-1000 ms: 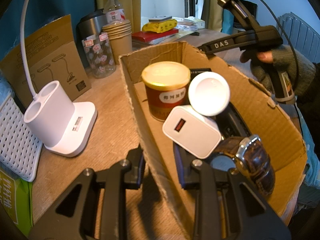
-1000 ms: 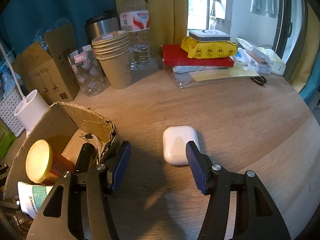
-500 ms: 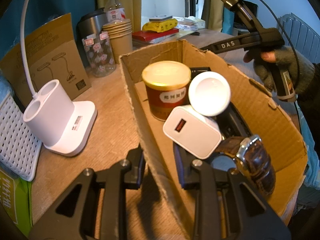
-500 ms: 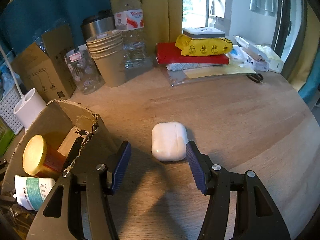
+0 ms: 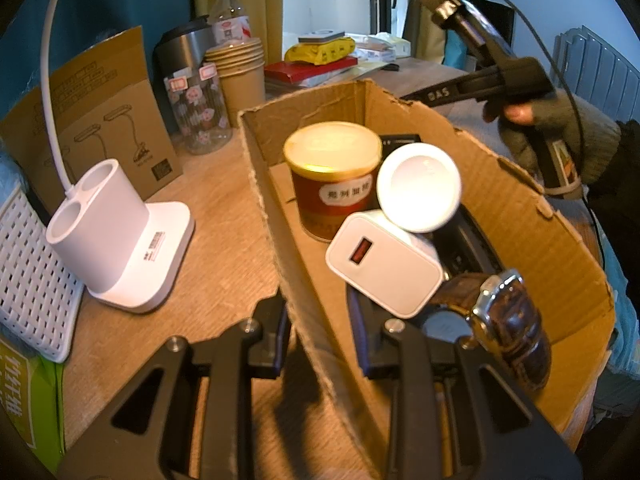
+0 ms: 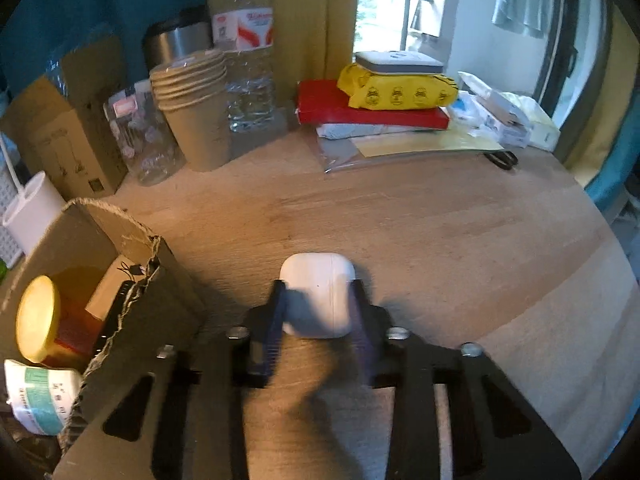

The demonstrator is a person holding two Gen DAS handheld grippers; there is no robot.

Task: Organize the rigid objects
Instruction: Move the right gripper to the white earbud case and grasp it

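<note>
Right gripper [image 6: 318,300] has closed in since a second ago: the wide gap either side of the white earbud case [image 6: 317,294] is gone and both fingers now sit against its sides, looks clamped. Case is on the wooden table [image 6: 420,220], just right of the cardboard box [image 6: 132,304]; blur around the finger pads. Left gripper [image 5: 320,332] hasn't moved: fingers straddle the near wall of the cardboard box [image 5: 520,216], one pad outside, one inside, closed partway on the wall, though real contact can't be confirmed. Inside the box in the left view: red tin with gold lid [image 5: 332,176], white round puck [image 5: 418,188] leaning on a white USB charger [image 5: 384,264], a wristwatch [image 5: 508,320] near the front corner. Right hand in a grey glove [image 5: 560,140] visible past the far wall. Left of the box: white desk-lamp base [image 5: 120,232], white perforated basket [image 5: 28,276]. Back of table: paper cup stack [image 6: 196,108], water bottle [image 6: 248,48], yellow pack [image 6: 396,90] on a red book [image 6: 360,110].
</note>
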